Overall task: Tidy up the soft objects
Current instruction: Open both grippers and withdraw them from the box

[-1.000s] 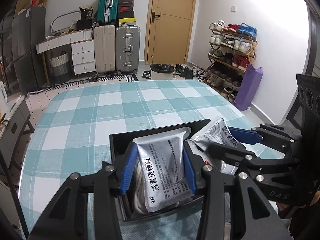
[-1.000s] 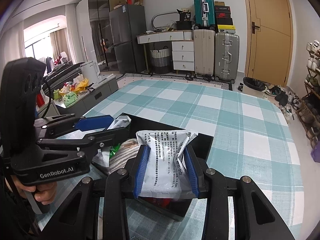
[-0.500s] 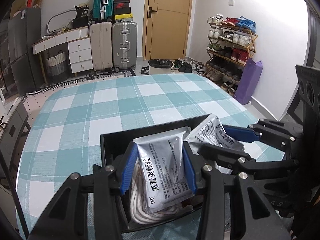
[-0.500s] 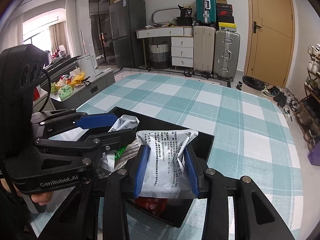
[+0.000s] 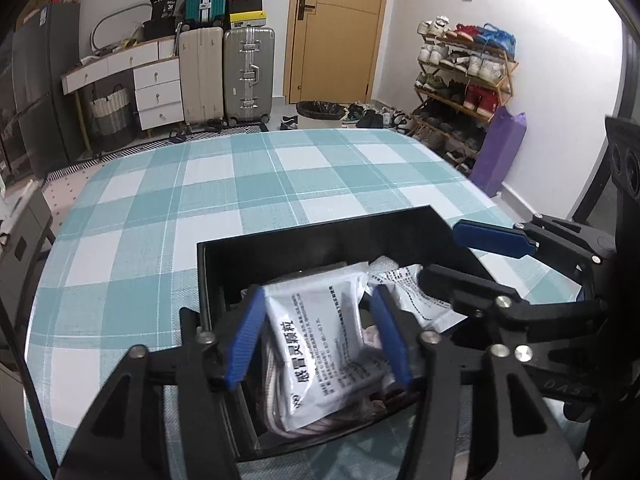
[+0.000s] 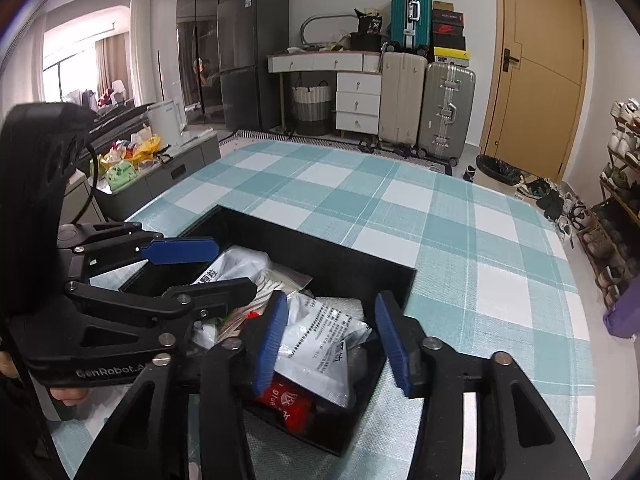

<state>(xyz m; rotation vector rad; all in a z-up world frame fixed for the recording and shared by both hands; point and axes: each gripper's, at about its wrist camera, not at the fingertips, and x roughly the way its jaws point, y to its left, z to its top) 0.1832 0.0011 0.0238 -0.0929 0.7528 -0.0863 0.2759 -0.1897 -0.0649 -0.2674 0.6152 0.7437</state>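
Note:
A black open box (image 5: 320, 232) (image 6: 320, 256) stands on the checked tablecloth and holds several soft packets. My left gripper (image 5: 318, 338) is open over the box, with a silver medicine pouch (image 5: 320, 336) lying loose between its blue pads. My right gripper (image 6: 332, 340) is open too, above a second silver pouch (image 6: 324, 348) that rests in the box on a red packet (image 6: 288, 400). A coiled white rope (image 5: 276, 400) lies under the left pouch. Each gripper shows in the other's view: the right one (image 5: 472, 256) and the left one (image 6: 192, 268).
The teal and white checked table (image 5: 240, 184) stretches away beyond the box. Suitcases (image 5: 224, 72), a white drawer unit (image 5: 156, 92) and a door (image 5: 336, 28) stand at the back. A shoe rack (image 5: 460, 80) lines the right wall. A low cabinet with bags (image 6: 132, 164) stands to the left.
Both grippers have opened and let go of their silver pouches, which now lie lower in the box. Both grippers have come down closer over the box.

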